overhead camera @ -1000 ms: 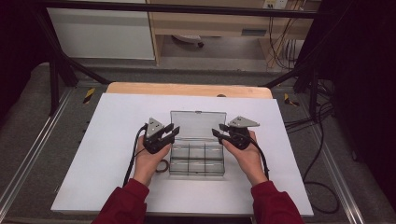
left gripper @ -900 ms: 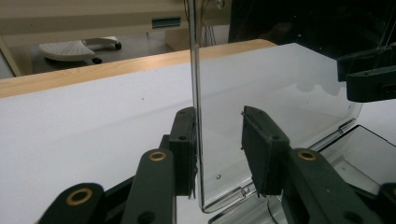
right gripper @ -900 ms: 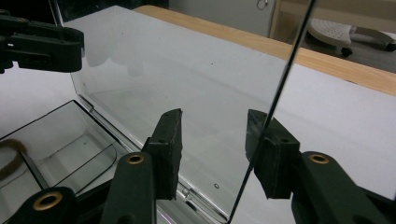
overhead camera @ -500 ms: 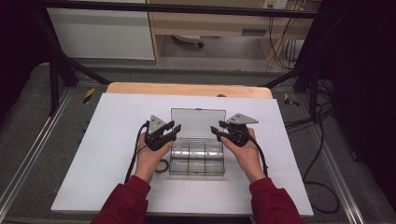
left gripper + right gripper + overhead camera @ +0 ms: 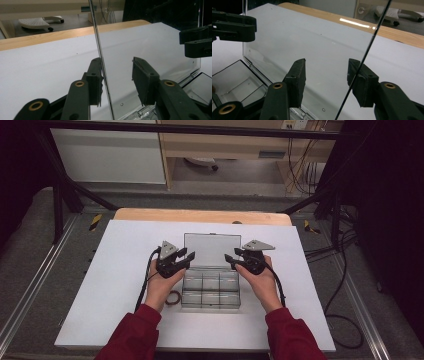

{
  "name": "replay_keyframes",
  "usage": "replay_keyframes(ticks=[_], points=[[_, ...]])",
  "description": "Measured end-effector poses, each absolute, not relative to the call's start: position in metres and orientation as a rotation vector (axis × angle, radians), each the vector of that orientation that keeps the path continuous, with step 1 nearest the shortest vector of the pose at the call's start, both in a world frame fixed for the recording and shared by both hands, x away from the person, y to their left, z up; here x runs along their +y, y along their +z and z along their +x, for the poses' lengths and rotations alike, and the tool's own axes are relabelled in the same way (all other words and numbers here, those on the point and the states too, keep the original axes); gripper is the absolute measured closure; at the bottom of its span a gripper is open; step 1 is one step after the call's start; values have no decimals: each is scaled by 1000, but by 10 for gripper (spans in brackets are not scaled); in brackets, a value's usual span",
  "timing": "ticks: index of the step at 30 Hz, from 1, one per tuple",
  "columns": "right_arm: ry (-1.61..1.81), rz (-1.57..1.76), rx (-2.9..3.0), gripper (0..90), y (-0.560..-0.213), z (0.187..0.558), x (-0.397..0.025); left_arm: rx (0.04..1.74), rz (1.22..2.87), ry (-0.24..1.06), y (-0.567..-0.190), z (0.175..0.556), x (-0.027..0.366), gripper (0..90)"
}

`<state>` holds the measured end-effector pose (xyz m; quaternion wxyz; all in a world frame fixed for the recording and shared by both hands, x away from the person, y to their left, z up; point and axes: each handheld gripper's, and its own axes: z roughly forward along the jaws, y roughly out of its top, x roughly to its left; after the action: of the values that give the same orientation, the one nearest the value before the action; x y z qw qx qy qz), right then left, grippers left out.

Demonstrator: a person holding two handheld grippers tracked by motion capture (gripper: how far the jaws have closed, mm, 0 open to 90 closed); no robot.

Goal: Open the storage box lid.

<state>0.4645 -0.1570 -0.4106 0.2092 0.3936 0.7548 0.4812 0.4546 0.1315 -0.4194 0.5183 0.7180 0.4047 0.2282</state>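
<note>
The desk (image 5: 120, 270) has a plain white top, with a light wood strip along its far edge. The compartment box (image 5: 210, 285) is clear, colourless plastic, its raised lid (image 5: 211, 249) clear too. Both the left gripper (image 5: 183, 259) and the right gripper (image 5: 230, 260) are black, each topped by a grey plate. The sleeves (image 5: 132, 335) are dark red. A brown ring (image 5: 173, 297) lies beside the box's near left corner.

clear compartment box (image 5: 210, 289), lid (image 5: 209, 249) raised upright
</note>
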Motion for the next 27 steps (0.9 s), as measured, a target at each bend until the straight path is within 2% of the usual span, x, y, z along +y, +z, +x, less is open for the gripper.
replay_keyframes(ticks=[27], points=[[1325,1181,2127,387,-417,481,-152,1012,1745,520,-426,464,131,564]])
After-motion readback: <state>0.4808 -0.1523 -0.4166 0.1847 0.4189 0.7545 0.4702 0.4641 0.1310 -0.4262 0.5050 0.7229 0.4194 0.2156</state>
